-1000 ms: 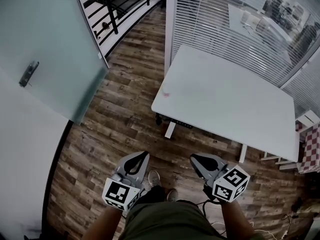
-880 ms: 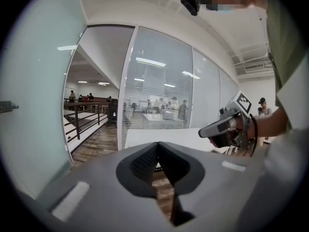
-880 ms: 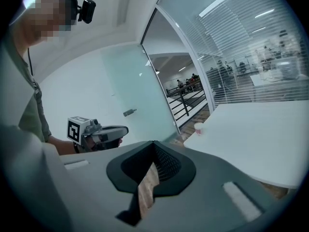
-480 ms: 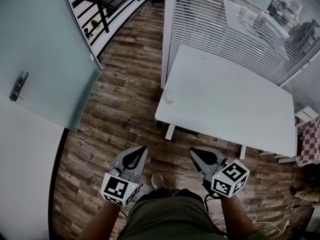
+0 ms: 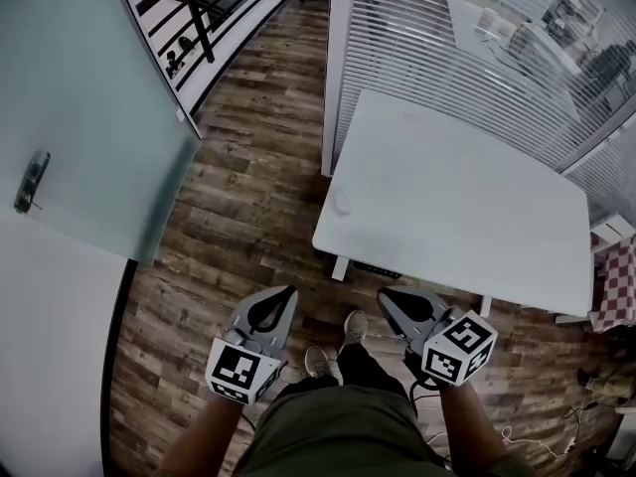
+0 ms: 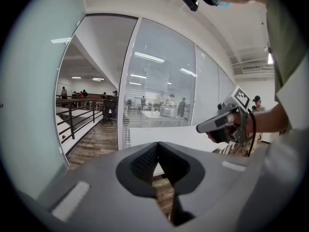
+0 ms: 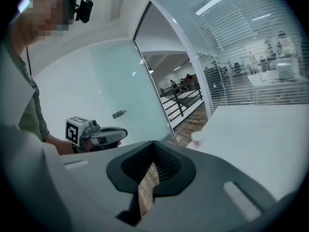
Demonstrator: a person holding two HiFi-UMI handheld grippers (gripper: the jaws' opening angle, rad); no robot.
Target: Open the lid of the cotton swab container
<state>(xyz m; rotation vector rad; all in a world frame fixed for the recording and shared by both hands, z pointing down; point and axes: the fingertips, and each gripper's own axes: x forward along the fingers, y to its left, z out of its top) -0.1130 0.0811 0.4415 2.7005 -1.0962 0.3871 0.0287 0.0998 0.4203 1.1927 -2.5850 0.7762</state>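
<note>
The cotton swab container [image 5: 341, 203] is a small round white tub with a pinkish base. It stands near the left corner of the white table [image 5: 467, 207], and it also shows in the right gripper view [image 7: 196, 140]. My left gripper [image 5: 286, 293] and right gripper [image 5: 384, 294] are held side by side at waist height over the wooden floor, well short of the table. Both are shut with nothing between the jaws. The left gripper's own jaws [image 6: 158, 146] and the right gripper's own jaws [image 7: 154, 146] point toward the table. The container cannot be made out in the left gripper view.
A frosted glass door [image 5: 89, 117] with a handle [image 5: 30, 182] stands at the left. A glass partition with blinds [image 5: 447, 58] runs behind the table. A black railing [image 5: 199, 18] is at the far left. My shoes [image 5: 353, 331] are on the plank floor.
The table and the container have drawn closer as I step forward. Both grippers have kept their place side by side and stayed shut.
</note>
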